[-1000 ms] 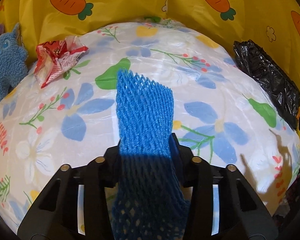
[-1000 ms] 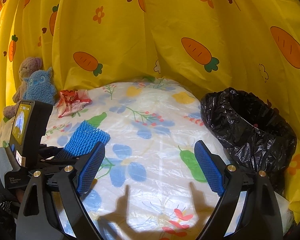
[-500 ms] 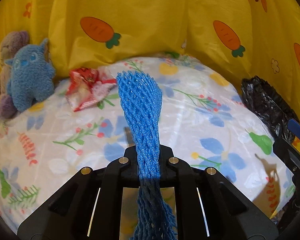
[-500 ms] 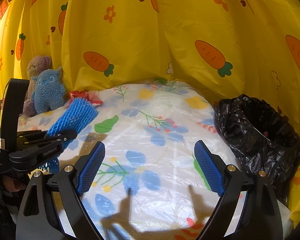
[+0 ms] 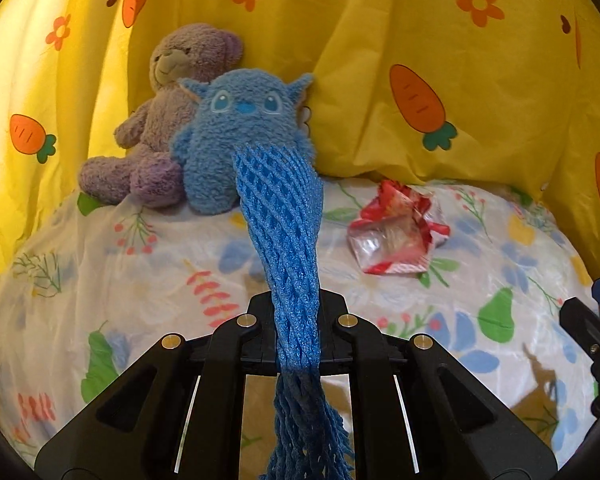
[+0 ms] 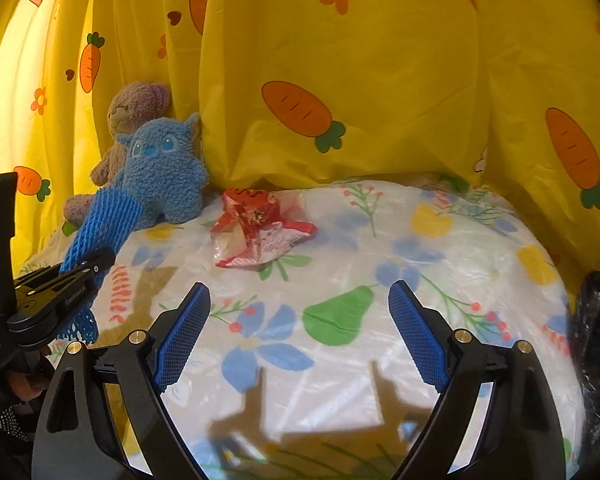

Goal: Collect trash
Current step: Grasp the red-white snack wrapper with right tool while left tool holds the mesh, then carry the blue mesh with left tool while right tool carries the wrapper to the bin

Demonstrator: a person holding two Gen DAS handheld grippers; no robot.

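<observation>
The left gripper (image 5: 298,340) is clamped tight on a blue foam net sleeve (image 5: 286,220), which stands up out of its fingers (image 5: 236,332) with its long axis running away from the camera and its loose frayed end hanging below them. The right gripper (image 6: 300,328) carries nothing, its blue-padded fingers (image 6: 180,340) spread wide over the flowered desk (image 6: 440,280). The relation that matters for the coming move is the crumpled red-and-clear wrapper (image 6: 260,232): it lies flat on the desk straight ahead of the right gripper and a little to the left, far side, near the yellow carrot curtain (image 6: 380,80). Since the left is already occupied, the right looks the natural one to reach forward for it. The left wrist view shows the same wrapper (image 5: 396,236) off to its right, well apart from the sleeve, and shows the grip on the sleeve closely. Only the right wrist view shows the black trash bag (image 6: 596,340) at the right edge of the desk. A blue plush toy (image 5: 244,136) and a purple teddy bear (image 5: 160,120) sit at the far left.
</observation>
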